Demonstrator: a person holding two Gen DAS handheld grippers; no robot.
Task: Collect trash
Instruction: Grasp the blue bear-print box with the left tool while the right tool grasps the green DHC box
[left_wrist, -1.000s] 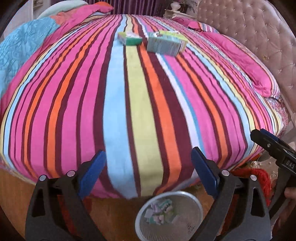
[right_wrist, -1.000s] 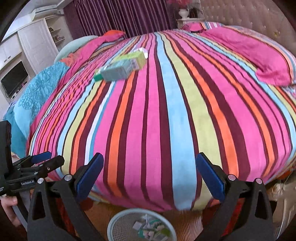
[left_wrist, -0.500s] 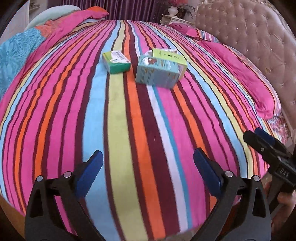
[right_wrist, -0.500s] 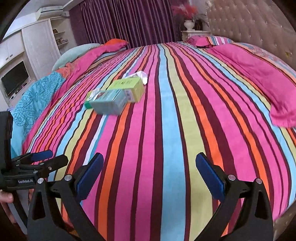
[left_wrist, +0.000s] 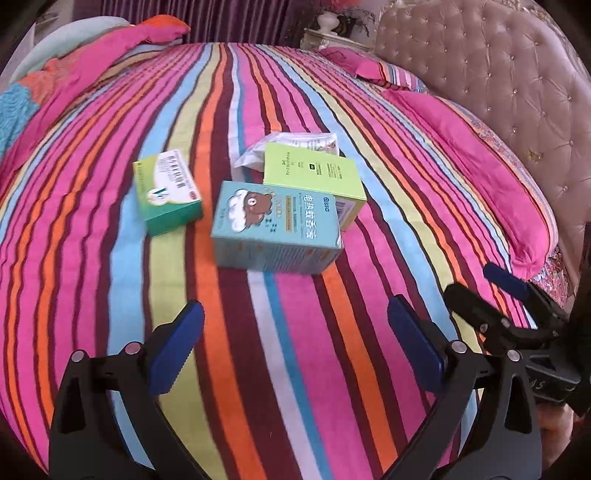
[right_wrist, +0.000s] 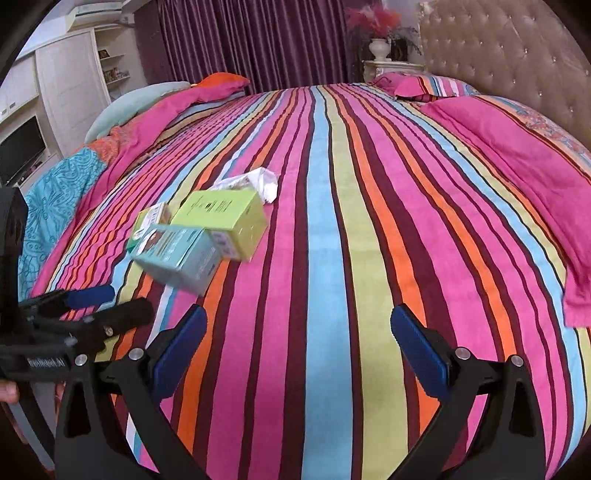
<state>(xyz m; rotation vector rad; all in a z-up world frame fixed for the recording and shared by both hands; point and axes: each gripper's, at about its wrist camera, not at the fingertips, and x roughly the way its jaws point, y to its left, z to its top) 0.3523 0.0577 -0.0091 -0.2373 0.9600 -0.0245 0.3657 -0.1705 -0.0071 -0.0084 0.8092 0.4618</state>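
Note:
Trash lies on the striped bed cover: a light blue box with a bear picture, a green and white box to its left, a lime green box behind it, and a crumpled white wrapper at the back. My left gripper is open and empty, just short of the blue box. My right gripper is open and empty over the bed, with the blue box, lime box and wrapper ahead to its left.
A pink pillow lies along the tufted headboard on the right. Pink and teal bedding is piled on the far left. A nightstand with a vase, purple curtains and white cabinets stand beyond the bed.
Both grippers have moved forward and up over the bed toward the boxes. The waste basket below the bed edge has dropped out of view. Both stay open.

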